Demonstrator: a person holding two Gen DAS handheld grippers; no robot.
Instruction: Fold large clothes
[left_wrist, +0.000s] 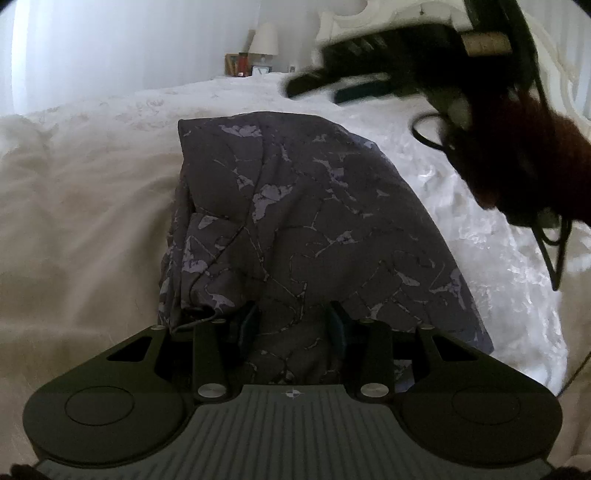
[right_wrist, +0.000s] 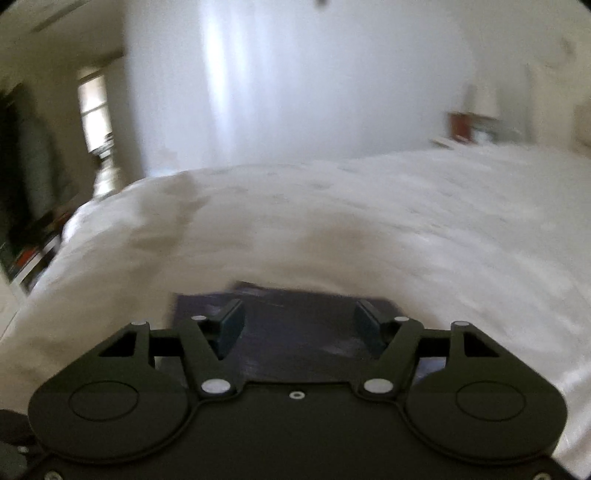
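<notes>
L gripper pinching near fold of patterned garment. R gripper wide open, empty. Risk: 1-sided hold, tug skews fold on bedspread.

Left wrist view: close above the dark patterned garment, facing up the bed toward the lamp.
Right wrist view: low, facing across the bed toward the curtain.
Shared: garment, bed, lamp.
</notes>
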